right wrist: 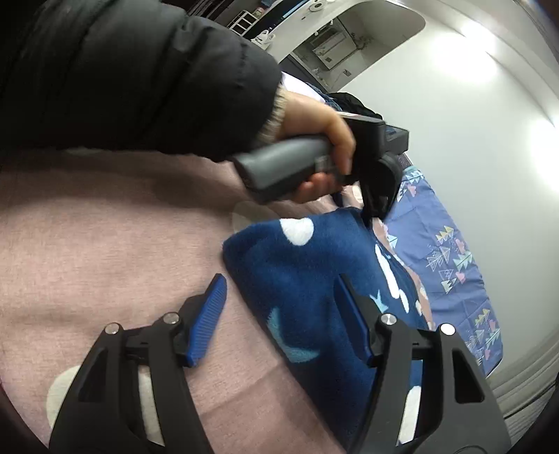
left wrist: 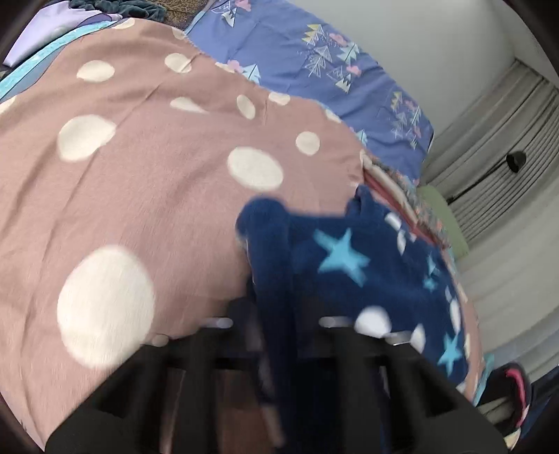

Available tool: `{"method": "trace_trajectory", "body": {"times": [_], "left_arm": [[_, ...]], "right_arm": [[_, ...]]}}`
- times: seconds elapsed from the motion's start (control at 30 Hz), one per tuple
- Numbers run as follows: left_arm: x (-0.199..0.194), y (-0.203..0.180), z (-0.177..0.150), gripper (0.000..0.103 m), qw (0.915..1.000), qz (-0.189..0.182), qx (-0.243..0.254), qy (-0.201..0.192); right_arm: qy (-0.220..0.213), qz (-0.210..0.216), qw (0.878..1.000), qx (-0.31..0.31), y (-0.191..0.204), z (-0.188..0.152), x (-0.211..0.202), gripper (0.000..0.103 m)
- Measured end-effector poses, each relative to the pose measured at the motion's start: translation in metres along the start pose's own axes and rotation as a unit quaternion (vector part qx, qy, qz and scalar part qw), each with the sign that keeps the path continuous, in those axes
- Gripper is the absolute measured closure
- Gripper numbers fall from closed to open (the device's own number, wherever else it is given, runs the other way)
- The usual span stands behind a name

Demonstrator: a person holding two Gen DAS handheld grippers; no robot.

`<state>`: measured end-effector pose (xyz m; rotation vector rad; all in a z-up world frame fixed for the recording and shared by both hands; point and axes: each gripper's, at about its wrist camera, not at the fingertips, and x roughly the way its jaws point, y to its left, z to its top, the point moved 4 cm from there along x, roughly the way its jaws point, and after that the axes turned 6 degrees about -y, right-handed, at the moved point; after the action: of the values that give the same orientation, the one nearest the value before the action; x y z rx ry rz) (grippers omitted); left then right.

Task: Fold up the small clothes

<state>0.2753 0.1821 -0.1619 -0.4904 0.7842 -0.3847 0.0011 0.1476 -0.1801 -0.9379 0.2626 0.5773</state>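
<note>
Dotted pink bedspread (right wrist: 104,244) | left tool (left wrist: 269,314) pinching fleece garment (right wrist: 297,279) | right tool (right wrist: 279,307) agape

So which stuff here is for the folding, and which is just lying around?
For the folding:
- blue starry fleece garment
- left gripper, shut on a fold of the garment
- right gripper, fingers open over the garment's edge
- pink spotted blanket, the surface underneath

Just lying around:
- blue tree-print quilt
- lilac cloth
- green cushion
</note>
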Motion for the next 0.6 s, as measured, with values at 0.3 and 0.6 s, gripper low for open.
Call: {"method": "trace_trajectory", "body": {"times": [0.3, 0.6], "left_arm": [[0.021, 0.001, 0.000, 0.089, 0.9955, 0.049, 0.081, 0.006], [0.010, 0.018, -0.014, 0.069, 0.9975, 0.036, 0.057, -0.020]], "right_arm": [[0.013, 0.010, 1.000, 0.004, -0.002, 0.002, 0.030, 0.059], [0.006, 0.027, 1.000, 0.012, -0.007, 0.004, 0.018, 0.091]]}}
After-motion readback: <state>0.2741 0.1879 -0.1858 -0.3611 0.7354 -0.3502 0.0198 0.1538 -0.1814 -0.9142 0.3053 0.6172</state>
